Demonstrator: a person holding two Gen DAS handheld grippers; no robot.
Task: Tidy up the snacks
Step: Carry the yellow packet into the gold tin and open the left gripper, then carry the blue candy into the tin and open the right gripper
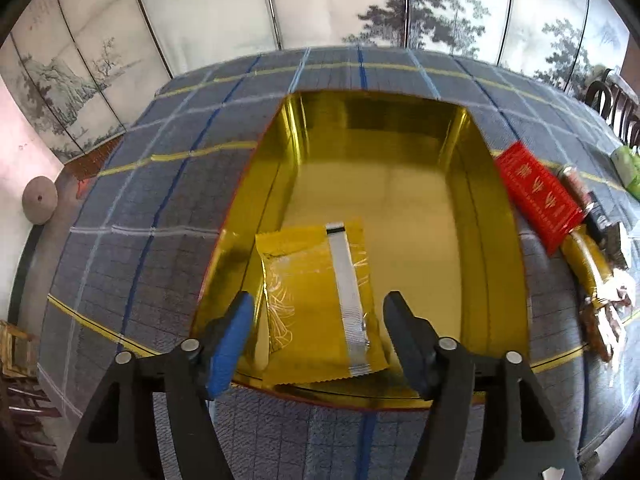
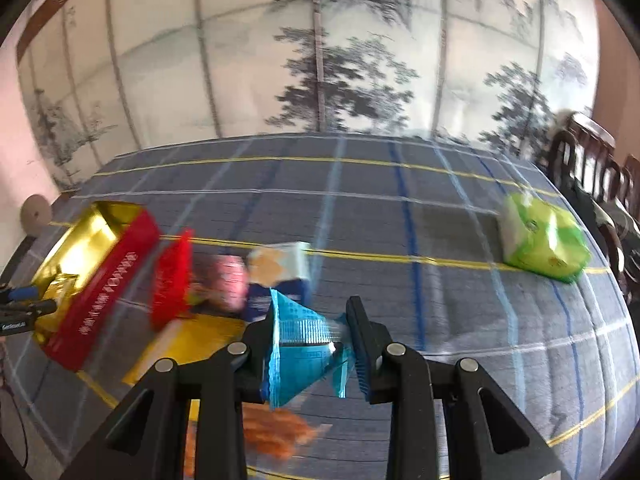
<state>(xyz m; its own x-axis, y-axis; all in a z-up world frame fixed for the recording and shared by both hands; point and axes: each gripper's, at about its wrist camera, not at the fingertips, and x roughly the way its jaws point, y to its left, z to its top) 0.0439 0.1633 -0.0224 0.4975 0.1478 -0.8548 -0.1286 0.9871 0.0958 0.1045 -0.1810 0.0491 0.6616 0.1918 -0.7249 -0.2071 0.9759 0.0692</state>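
A gold-lined box with red outer walls (image 1: 476, 184) stands on the blue plaid tablecloth. A gold snack packet (image 1: 316, 304) lies flat in its near left corner. My left gripper (image 1: 320, 320) is open and empty just above that packet. The box also shows in the right wrist view (image 2: 116, 280) at the far left. My right gripper (image 2: 312, 332) is shut on a blue snack packet (image 2: 296, 348) and holds it above the table. The right wrist view is blurred.
A red packet (image 1: 536, 196), a gold packet (image 1: 588, 264) and other snacks lie right of the box. In the right wrist view a red packet (image 2: 172, 284), a pink one (image 2: 230, 280), a blue-white box (image 2: 280, 276) and a green pack (image 2: 544, 244) lie on the cloth.
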